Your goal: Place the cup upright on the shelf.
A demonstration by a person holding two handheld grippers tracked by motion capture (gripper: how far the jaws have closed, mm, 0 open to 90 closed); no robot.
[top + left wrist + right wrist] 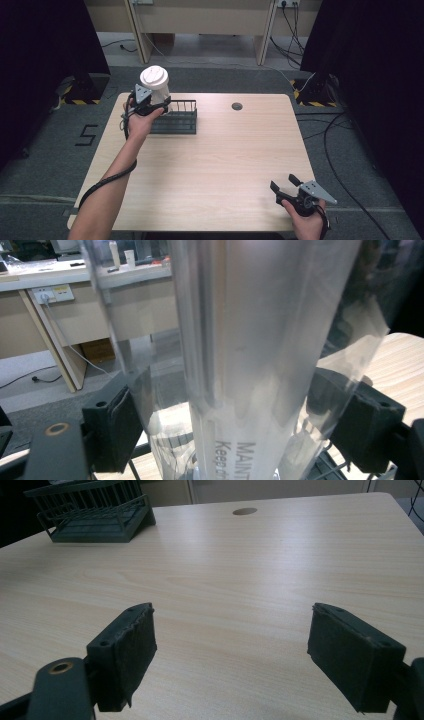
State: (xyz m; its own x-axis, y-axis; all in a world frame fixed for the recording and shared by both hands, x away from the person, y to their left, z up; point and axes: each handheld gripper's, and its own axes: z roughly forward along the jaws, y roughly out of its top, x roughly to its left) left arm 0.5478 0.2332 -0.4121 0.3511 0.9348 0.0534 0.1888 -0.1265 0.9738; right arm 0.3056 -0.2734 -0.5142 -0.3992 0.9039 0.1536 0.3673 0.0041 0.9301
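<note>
You have a pale wood worktop [210, 165] with a round cable hole [237, 106] near its far edge. Beyond it a beige desk [200, 20] stands on grey floor [45, 150], with black cables [345, 130] trailing at right.

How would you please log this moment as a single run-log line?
left gripper: shut on lidded cup, held above wire basket | right gripper: open, near table corner

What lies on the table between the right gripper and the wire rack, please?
Nothing: bare table runs from the right gripper to the wire rack, as its own view shows.
</note>
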